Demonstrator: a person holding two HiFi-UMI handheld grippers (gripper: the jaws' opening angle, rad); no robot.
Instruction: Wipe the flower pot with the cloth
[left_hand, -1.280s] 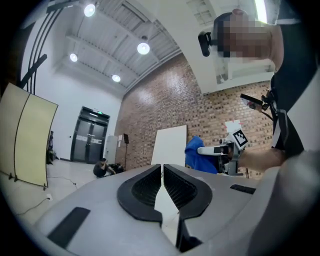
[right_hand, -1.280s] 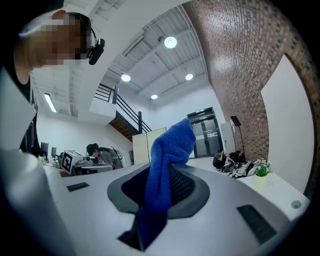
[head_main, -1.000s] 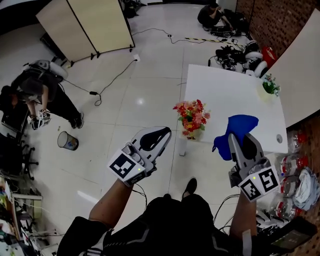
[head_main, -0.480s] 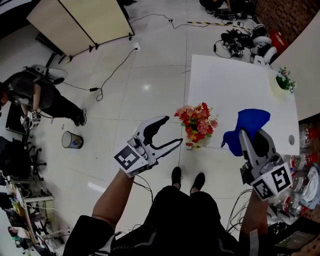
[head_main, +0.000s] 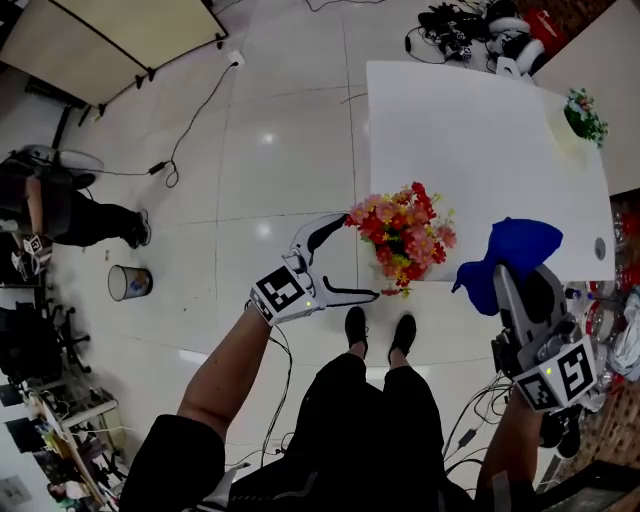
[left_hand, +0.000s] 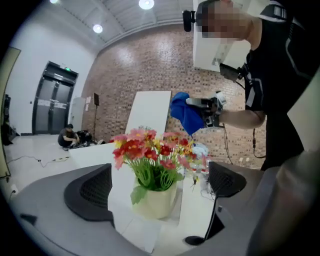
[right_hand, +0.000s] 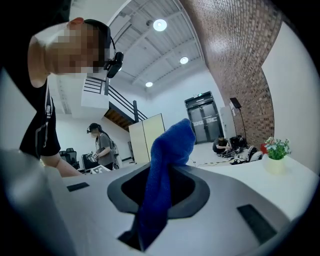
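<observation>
White tile floor (head_main: 270, 150) lies wide open across the left half of the head view, and the white table (head_main: 470, 130) takes the upper right. The flower pot (left_hand: 155, 200) sits right on the table's lower left corner. It's cream and stuffed with red and pink flowers. One blue cloth (head_main: 515, 255) is pinched in the right gripper (head_main: 520, 282) at lower right. The left gripper (head_main: 357, 256), mid-frame, has just been spreading its jaws. They're wide apart and the pot ahead is untouched. Two grippers, one pot, one cloth.
</observation>
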